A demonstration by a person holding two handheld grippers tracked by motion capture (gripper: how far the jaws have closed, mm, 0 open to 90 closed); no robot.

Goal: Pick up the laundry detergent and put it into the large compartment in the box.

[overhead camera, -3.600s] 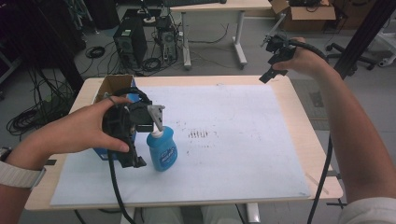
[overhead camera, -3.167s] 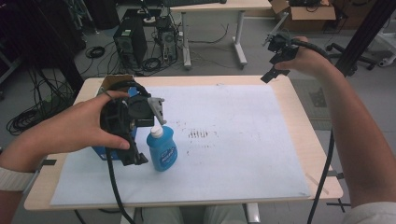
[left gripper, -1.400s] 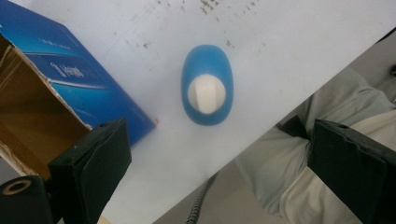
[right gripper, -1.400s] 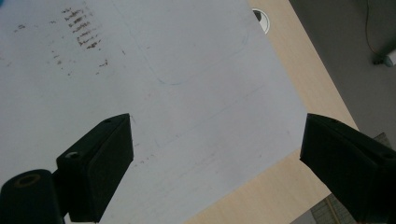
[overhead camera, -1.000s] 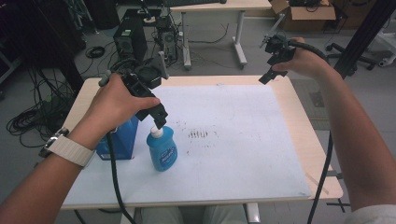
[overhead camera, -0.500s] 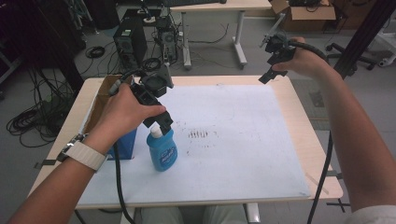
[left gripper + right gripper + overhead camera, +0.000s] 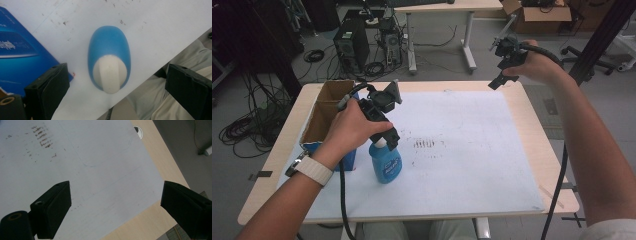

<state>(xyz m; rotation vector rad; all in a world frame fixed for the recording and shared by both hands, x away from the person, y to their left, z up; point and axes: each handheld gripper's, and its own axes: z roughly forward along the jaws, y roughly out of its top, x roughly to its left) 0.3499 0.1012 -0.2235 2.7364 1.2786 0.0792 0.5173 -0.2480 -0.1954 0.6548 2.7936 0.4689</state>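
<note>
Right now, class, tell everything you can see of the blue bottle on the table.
The blue bottle stands upright on the white sheet, beside the open blue box. It looks like plastic, an oval body with a printed label and a white cap. The left gripper hangs just above it, jaws wide on either side of the cap, apparently not touching.
</note>
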